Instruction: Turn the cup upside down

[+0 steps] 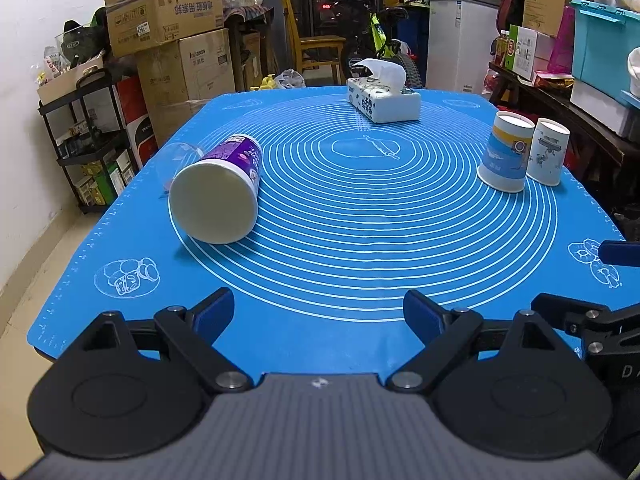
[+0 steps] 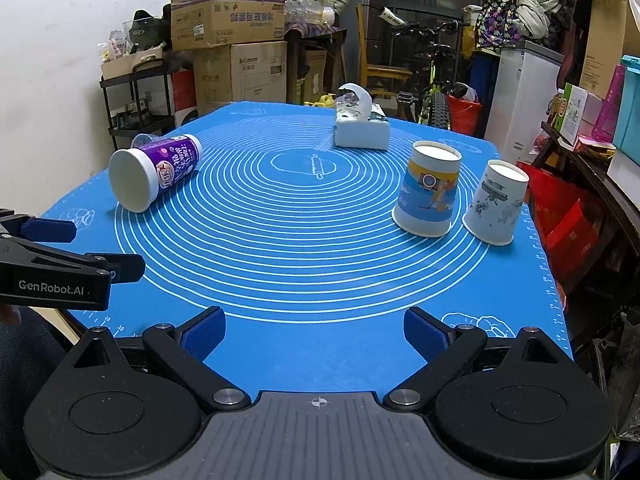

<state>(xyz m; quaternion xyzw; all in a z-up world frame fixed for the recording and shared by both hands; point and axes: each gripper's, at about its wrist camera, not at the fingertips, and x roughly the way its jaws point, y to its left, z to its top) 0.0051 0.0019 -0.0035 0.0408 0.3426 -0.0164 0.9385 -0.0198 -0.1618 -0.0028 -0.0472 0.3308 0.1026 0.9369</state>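
Note:
A purple-and-white cup [image 1: 218,188] lies on its side at the left of the blue mat [image 1: 340,272], its white end facing me; it also shows in the right wrist view [image 2: 154,172]. A clear plastic cup [image 1: 180,156] lies behind it. Two paper cups stand upside down at the right: a blue-and-yellow one [image 1: 506,152] [image 2: 428,190] and a white one [image 1: 546,152] [image 2: 496,202]. My left gripper [image 1: 318,314] is open and empty over the mat's near edge. My right gripper [image 2: 316,334] is open and empty too.
A tissue box [image 1: 384,98] [image 2: 362,128] sits at the mat's far side. Cardboard boxes [image 1: 168,40], a black shelf cart, a bicycle and a white appliance crowd the room beyond. The left gripper's body [image 2: 52,276] shows at the left edge of the right wrist view.

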